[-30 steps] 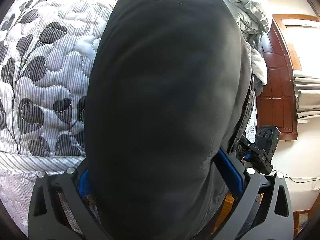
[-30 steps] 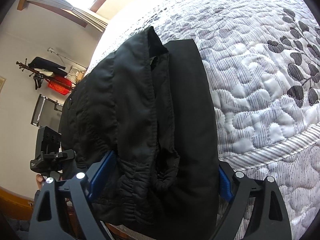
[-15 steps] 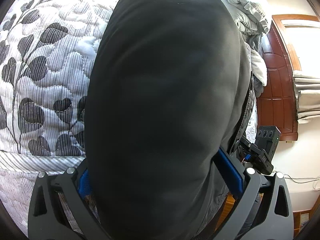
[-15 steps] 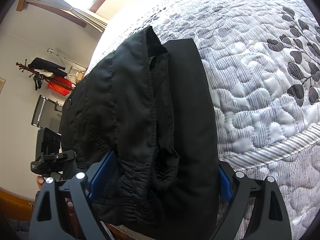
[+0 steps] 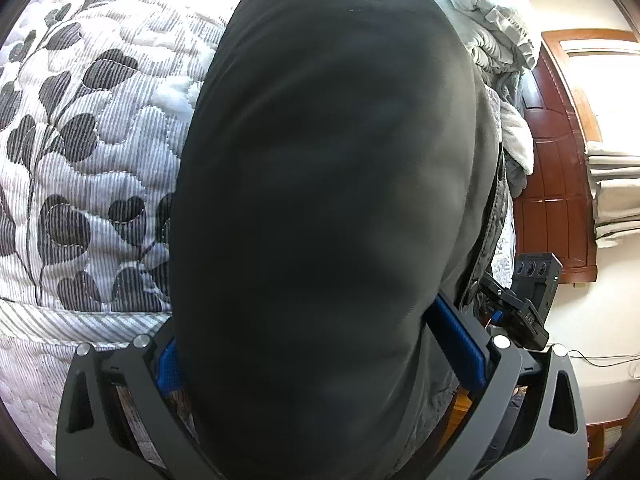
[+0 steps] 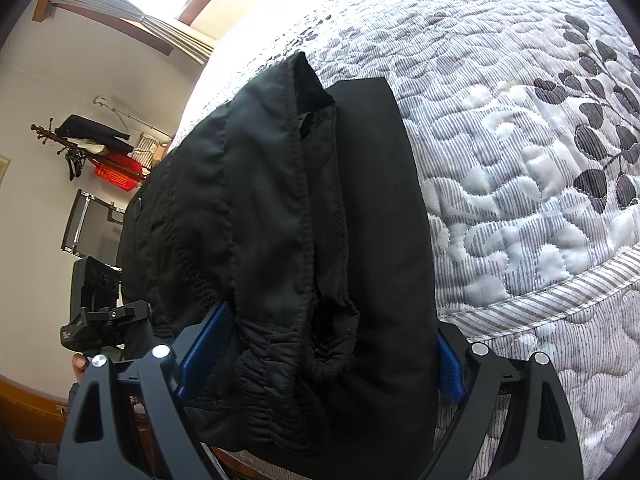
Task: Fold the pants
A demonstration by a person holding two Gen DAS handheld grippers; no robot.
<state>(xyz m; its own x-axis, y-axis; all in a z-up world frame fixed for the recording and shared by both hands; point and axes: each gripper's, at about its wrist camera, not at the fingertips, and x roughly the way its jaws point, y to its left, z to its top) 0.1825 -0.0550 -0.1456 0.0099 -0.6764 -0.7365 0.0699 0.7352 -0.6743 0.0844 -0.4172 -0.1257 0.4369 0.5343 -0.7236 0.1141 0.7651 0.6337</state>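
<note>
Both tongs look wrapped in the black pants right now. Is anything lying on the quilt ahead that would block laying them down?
Nothing visible does. The black pants fill both the left tongs and the right tongs, and the quilt beyond and beside them shows only its leaf pattern. The rumpled bedding sits off at the far edge.

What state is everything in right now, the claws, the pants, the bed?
Left claw: shut on the pants, thick black cloth between its blue pads.
Right claw: shut on the pants, gripping the bunched elastic waistband.
Pants: black, folded in layers, held by both claws over the bed.
Bed quilt: spread flat, leaf pattern.
Grey bedding: heaped, crumpled.
</note>
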